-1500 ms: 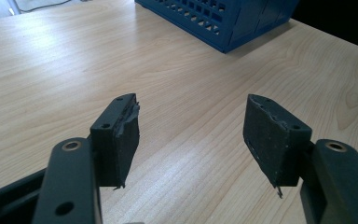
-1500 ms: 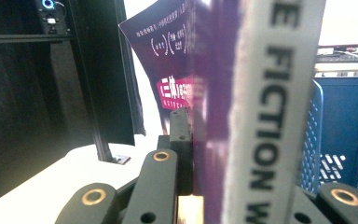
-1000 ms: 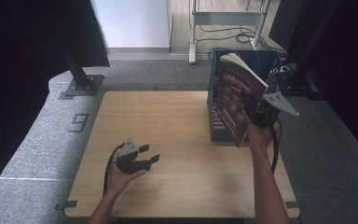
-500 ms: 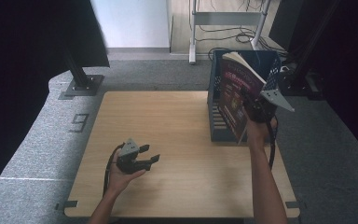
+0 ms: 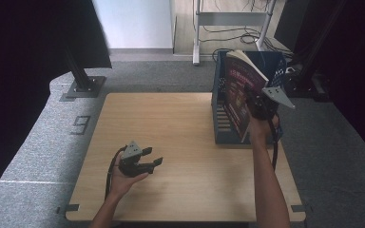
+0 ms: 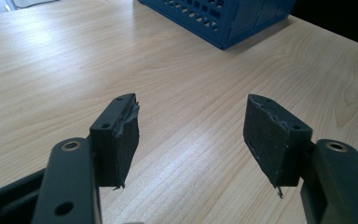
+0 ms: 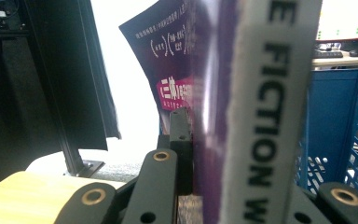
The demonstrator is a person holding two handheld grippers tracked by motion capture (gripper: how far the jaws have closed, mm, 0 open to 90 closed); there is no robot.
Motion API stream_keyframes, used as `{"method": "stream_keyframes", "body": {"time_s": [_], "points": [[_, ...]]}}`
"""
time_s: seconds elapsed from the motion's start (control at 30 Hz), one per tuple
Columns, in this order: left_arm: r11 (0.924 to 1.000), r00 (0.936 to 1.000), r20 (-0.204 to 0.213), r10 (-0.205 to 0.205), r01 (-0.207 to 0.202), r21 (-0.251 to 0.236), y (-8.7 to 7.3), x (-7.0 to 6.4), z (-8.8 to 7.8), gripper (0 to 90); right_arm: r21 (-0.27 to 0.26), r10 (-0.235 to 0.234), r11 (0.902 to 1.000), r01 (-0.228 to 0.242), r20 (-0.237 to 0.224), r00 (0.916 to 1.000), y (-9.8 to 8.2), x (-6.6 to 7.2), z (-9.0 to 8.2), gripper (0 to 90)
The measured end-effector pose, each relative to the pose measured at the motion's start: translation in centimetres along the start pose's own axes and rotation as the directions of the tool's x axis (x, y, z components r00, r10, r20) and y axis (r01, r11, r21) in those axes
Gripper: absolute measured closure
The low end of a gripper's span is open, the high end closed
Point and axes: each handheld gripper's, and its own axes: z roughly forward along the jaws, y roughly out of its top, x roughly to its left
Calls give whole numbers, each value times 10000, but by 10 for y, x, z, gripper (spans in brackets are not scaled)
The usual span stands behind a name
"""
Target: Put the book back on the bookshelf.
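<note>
A purple paperback book (image 5: 238, 93) with a white spine stands upright over the blue slatted crate (image 5: 222, 124) at the table's right edge. My right gripper (image 5: 253, 102) is shut on the book's lower near edge. In the right gripper view the book (image 7: 256, 116) is pinched in the right gripper (image 7: 223, 140), with one black finger (image 7: 181, 135) flat against the cover and the crate (image 7: 340, 121) behind. My left gripper (image 5: 153, 158) rests low over the table's front left. In its own view the left gripper (image 6: 191, 135) stands open with only bare wood between the pads.
The wooden table (image 5: 180, 118) has bare room across its middle and left. The crate's corner (image 6: 223, 18) lies ahead of the left gripper. Black curtains, a stand base (image 5: 83, 88) and a metal rack (image 5: 228, 19) surround the table on grey carpet.
The right gripper has carried the book a little farther from the person, over the crate. The left gripper has not moved.
</note>
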Motion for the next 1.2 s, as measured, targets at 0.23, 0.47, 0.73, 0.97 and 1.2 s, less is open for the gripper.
{"method": "stream_keyframes", "body": {"time_s": [0.23,0.47,0.73,0.97,1.2], "points": [[10000,10000,1,5,-5,23,0,0,1,360,102,-82,9999,81,96,9999,-1,1,9,818],[10000,10000,42,74,-74,40,0,-3,1,360,34,-177,9998,176,121,9998,1,3,15,818],[10000,10000,48,66,-66,9,0,-3,0,360,87,-252,9996,251,177,9995,-2,5,24,818],[10000,10000,71,27,-26,-39,0,-1,-1,360,175,-293,9994,288,281,9992,-5,5,34,818],[10000,10000,75,24,-23,-79,1,-1,-2,360,130,-267,9996,262,399,9988,-7,3,39,818]]}}
